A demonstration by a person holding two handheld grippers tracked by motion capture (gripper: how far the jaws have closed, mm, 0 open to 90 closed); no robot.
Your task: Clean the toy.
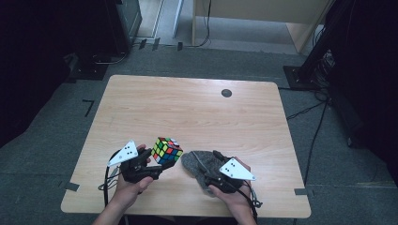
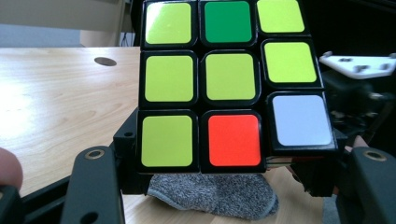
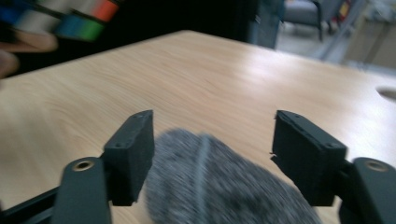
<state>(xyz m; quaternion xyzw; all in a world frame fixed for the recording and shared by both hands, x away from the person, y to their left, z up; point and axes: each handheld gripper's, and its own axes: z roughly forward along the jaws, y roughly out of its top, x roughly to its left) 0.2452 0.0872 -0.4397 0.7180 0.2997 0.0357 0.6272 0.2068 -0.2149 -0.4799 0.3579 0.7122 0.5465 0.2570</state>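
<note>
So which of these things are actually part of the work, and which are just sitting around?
In use:
- multicoloured puzzle cube, clamped in left tool
- grey knitted cloth, between open right tool jaws

Lying about:
- round dark table hole
- floor cables

Far and middle tabletop bare wood, open passage on all sides; small dark round hole near far edge, flush, no hindrance. Near edge crowded: left claw holds cube raised above wood, grey sock just beside it to right. Right claw jaws spread over sock, wood ahead clear. Narrow gap between cube and sock. Beyond tabletop, dark stands and cables on floor.
</note>
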